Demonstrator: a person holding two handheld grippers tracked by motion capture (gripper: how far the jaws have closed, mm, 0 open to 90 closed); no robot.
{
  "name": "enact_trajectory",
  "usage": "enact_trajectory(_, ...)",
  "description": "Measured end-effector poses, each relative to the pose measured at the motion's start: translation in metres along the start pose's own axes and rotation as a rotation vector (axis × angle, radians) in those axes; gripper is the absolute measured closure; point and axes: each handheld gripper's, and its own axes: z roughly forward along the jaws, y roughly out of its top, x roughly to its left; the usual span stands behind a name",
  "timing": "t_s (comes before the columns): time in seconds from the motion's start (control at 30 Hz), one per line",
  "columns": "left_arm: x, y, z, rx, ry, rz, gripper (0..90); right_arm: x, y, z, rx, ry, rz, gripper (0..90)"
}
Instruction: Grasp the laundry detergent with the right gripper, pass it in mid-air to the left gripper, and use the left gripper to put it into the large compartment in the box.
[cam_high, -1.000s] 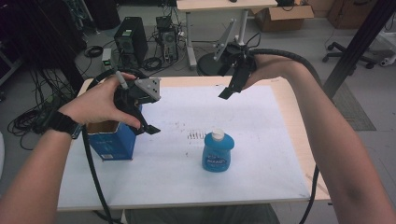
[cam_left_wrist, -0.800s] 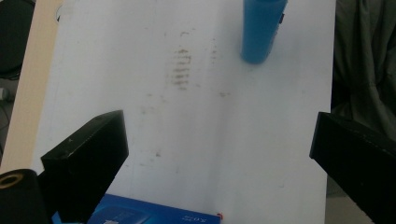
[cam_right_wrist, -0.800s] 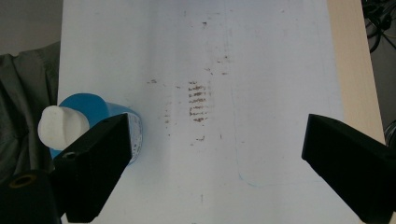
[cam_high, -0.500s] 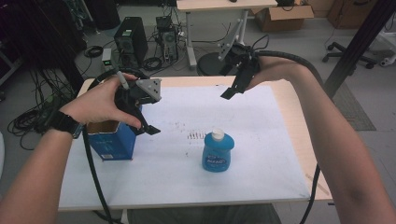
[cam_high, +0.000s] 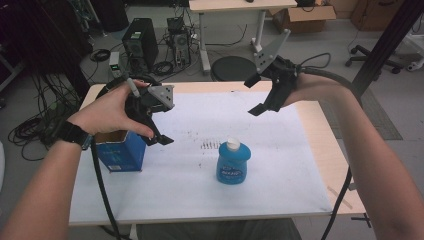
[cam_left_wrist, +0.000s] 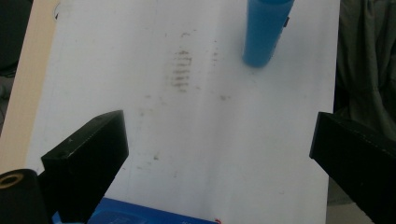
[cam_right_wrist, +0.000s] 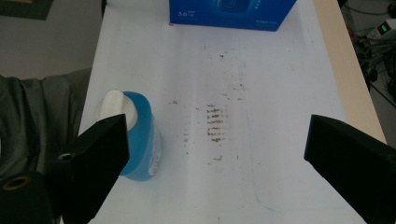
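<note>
A blue bottle (cam_high: 233, 162) with a white cap stands upright near the middle of the white-covered table (cam_high: 290, 170). An open blue box (cam_high: 120, 154) stands at the left. My left gripper (cam_high: 159, 131) hovers open just right of the box top, with nothing between its jaws. In the left gripper view (cam_left_wrist: 219, 158) the bottle (cam_left_wrist: 264, 32) is far ahead and the box (cam_left_wrist: 140, 217) lies at the bottom edge. My right gripper (cam_high: 254, 95) is open in the air over the table's far side. Its own view (cam_right_wrist: 217, 158) looks down on the bottle (cam_right_wrist: 137, 135) and the box (cam_right_wrist: 231, 14).
Dark smudges (cam_high: 209, 146) mark the white sheet left of the bottle. A bare wooden strip (cam_high: 330, 150) runs along the table's right edge. Beyond the table are a round stool (cam_high: 234, 67), a computer tower (cam_high: 137, 40) and cables on the floor.
My right gripper has risen and drawn a little toward the far edge, still open. The left gripper, the box and the bottle have stayed put.
</note>
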Motion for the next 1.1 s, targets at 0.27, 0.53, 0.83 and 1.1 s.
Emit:
enact_trajectory(0.27,-0.003,-0.001,0.003,0.004,-0.005,-0.003,5.0,0.017,-0.020,0.003,-0.068,0.013,-0.012,5.8)
enact_trajectory(0.53,-0.006,-0.002,0.006,-0.001,-0.006,-0.005,5.0,0.036,-0.041,0.011,-0.149,0.006,-0.006,5.5)
enact_trajectory(0.83,-0.008,-0.002,0.006,-0.001,-0.008,-0.003,5.0,0.057,-0.063,0.032,-0.221,0.005,0.007,4.9)
enact_trajectory(1.1,-0.008,-0.003,0.006,-0.009,-0.005,-0.001,5.0,0.066,-0.076,0.048,-0.258,0.007,0.030,5.0)
